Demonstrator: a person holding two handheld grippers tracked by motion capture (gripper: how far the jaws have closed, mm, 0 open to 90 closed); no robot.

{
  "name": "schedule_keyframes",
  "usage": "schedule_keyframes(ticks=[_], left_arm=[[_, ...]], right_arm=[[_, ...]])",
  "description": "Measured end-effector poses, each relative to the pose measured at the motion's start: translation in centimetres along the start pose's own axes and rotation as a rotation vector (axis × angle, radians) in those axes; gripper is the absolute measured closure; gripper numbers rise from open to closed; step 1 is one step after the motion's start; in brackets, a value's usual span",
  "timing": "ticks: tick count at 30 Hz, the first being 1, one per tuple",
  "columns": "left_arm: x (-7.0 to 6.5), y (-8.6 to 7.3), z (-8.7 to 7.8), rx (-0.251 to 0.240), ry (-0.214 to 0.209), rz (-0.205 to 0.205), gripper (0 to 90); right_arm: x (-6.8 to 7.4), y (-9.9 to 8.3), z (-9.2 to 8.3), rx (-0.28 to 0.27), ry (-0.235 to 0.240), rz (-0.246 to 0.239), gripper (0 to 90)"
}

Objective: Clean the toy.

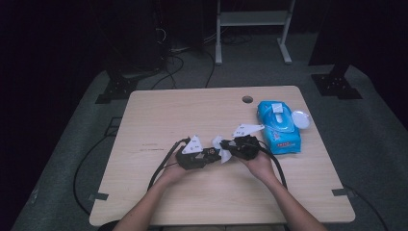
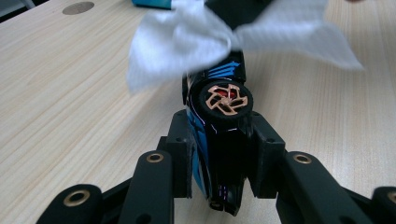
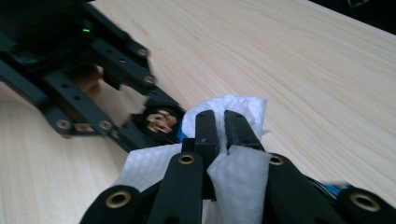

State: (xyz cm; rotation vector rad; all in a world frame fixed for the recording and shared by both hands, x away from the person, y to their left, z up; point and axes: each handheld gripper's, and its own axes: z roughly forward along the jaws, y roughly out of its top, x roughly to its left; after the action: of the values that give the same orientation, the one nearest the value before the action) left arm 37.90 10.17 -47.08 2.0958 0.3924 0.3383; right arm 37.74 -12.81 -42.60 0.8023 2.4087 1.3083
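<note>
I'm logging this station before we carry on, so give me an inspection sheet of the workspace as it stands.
Surface: light wooden table, round hole near the far edge.
Job's things: toy car, black and blue; white wipe.
Clutter: blue wipes pack, lid open, at the right.
Grippers: left gripper shut on the toy car; right gripper shut on the white wipe, pressed against the car.
Cables: one trails from each gripper off the near edge.
Surroundings: grey floor, dark stands, white frame behind.

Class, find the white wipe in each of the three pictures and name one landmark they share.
High view: white wipe at table centre, between the two grippers.
Left gripper view: along the top edge, above the toy car.
Right gripper view: bottom centre, pinched in the right gripper.
Shared landmark: the car's copper wheel.
</note>
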Motion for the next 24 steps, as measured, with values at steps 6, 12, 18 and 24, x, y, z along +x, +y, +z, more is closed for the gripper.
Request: schedule_keyframes(ticks=[6,12,18,24], left_arm=[[0.0,0.0,-0.1,0.005,-0.001,0.009,66.2],[0.0,0.1,0.0,0.006,0.000,0.015,66.1],[0.1,0.0,-0.1,0.008,0.000,0.011,66.2],[0.1,0.1,-0.3,0.009,0.005,0.013,66.2]], right_arm=[[-0.1,0.0,-0.1,0.013,-0.019,-0.025,83.4],[-1.3,-0.3,-1.0,0.020,-0.058,0.000,83.4],[-0.2,-0.1,-0.2,0.004,-0.003,-0.007,83.4],[-2.0,-0.8,-1.8,0.024,-0.084,0.002,83.5]])
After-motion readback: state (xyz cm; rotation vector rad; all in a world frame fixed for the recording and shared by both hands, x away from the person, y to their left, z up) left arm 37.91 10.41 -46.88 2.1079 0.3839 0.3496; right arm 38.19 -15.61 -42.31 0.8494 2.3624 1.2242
